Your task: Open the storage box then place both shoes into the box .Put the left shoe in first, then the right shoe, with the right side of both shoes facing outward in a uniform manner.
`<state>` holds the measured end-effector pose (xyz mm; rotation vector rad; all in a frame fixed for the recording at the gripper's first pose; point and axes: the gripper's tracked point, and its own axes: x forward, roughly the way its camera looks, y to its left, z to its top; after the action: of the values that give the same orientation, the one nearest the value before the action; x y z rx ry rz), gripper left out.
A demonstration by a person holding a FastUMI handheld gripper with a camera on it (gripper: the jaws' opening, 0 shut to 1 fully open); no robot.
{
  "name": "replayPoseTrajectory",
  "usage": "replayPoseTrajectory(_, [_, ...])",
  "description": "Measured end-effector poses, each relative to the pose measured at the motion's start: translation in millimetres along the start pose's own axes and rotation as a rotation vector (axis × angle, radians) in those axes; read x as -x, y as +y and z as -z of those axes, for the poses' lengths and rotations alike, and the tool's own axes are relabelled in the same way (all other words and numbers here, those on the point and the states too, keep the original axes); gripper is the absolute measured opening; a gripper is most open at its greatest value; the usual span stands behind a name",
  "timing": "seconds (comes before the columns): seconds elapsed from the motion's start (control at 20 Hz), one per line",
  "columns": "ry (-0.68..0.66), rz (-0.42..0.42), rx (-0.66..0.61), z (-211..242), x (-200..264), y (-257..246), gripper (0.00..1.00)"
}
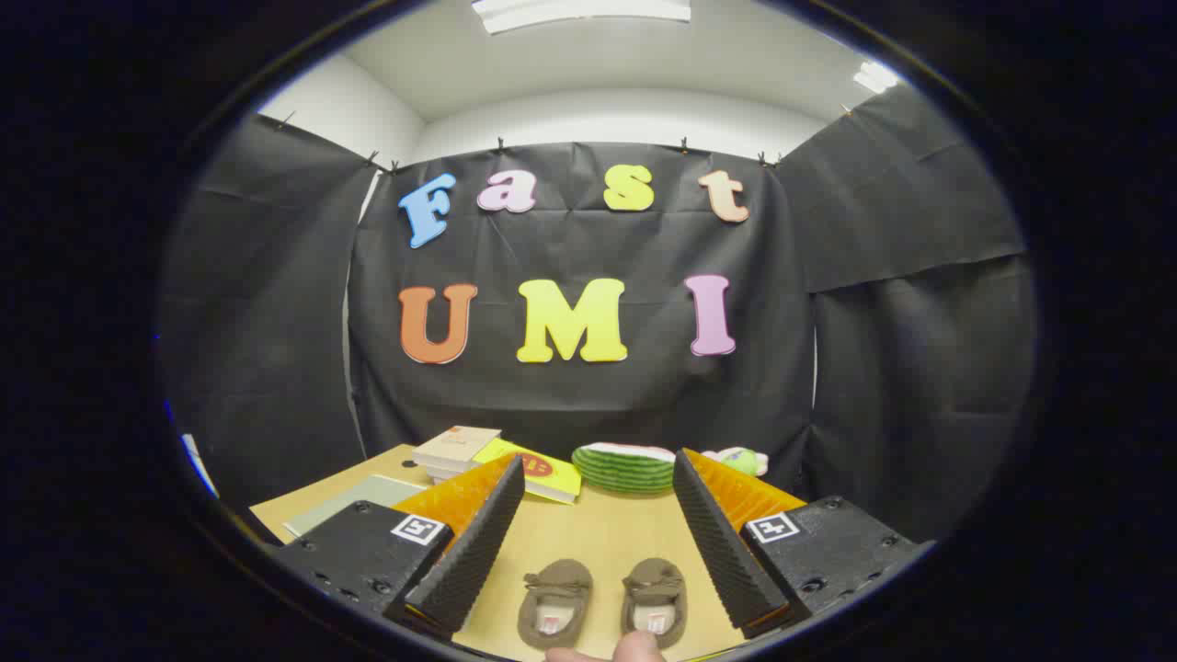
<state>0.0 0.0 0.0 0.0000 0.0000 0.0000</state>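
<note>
two shoes (602, 602) side by side between wide-apart jaws, toes pointing away, on table (598, 533).

Place: a staged recording booth indoors
Walls: black cloth (276, 368) clipped up on three sides
Ceiling: white, with a fluorescent tube light (579, 11)
Surface: light wooden tabletop (598, 533)

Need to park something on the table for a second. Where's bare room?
Bare tabletop lies between the open gripper fingers, from the two shoes up to the watermelon toy. The far edge is crowded: books, watermelon toy.
</note>
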Motion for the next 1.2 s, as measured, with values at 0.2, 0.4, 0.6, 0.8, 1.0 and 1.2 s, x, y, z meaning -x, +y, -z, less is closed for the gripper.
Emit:
replayPoseTrajectory(0.2, [0.007,0.008,0.012,6,-3,0,1.0])
replayPoseTrajectory(0.4, [0.021,-0.006,-0.008,12,-4,5,1.0])
replayPoseTrajectory(0.6, [0.037,-0.009,-0.013,16,-3,4,1.0])
replayPoseTrajectory(0.8, [0.05,-0.018,-0.024,21,-2,5,1.0])
replayPoseTrajectory(1.0, [0.083,-0.079,-0.062,28,-3,20,1.0])
replayPoseTrajectory(1.2, [0.096,-0.106,-0.063,27,-5,26,1.0])
